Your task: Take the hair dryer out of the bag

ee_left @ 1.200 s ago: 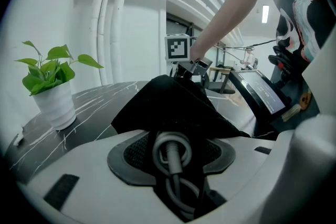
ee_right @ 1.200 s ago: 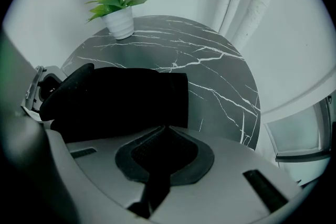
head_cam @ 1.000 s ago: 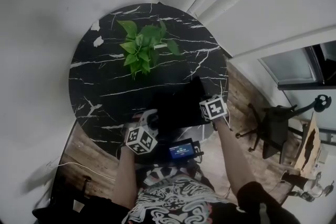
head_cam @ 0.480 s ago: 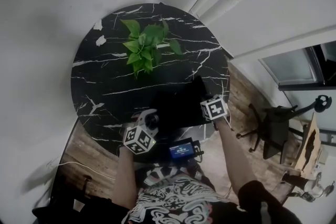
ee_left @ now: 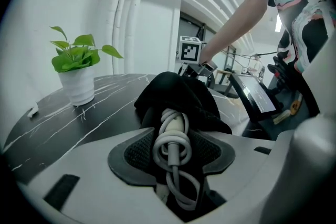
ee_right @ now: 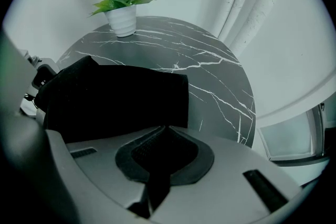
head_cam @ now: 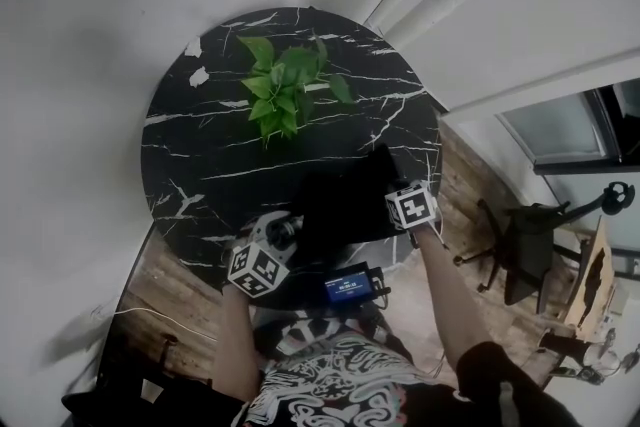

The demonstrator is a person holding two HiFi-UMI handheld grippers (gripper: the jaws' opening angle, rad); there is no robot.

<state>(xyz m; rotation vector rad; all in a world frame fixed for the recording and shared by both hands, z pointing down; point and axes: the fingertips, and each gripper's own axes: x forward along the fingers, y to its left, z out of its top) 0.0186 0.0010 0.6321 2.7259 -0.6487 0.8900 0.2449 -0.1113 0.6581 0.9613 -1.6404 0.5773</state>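
1. Hair dryer sticks partway out of the bag mouth on the bag's left side. Its white cord is wound round it. Long axis runs from the bag mouth straight back along the left gripper's line.
2. Bag is black and lies slumped on the table at the near edge; the plant is well beyond the bag.
3. Left gripper is the nearer one, just left of the bag. Jaws about half spread, pads clamped on the cord-wrapped dryer.
4. Right gripper is at the bag's right end, pointing steeply down. Jaws pressed together, pinching a fold of bag fabric.
5. Likely next: pull the dryer left, away from the bag, while the right gripper pins the bag.
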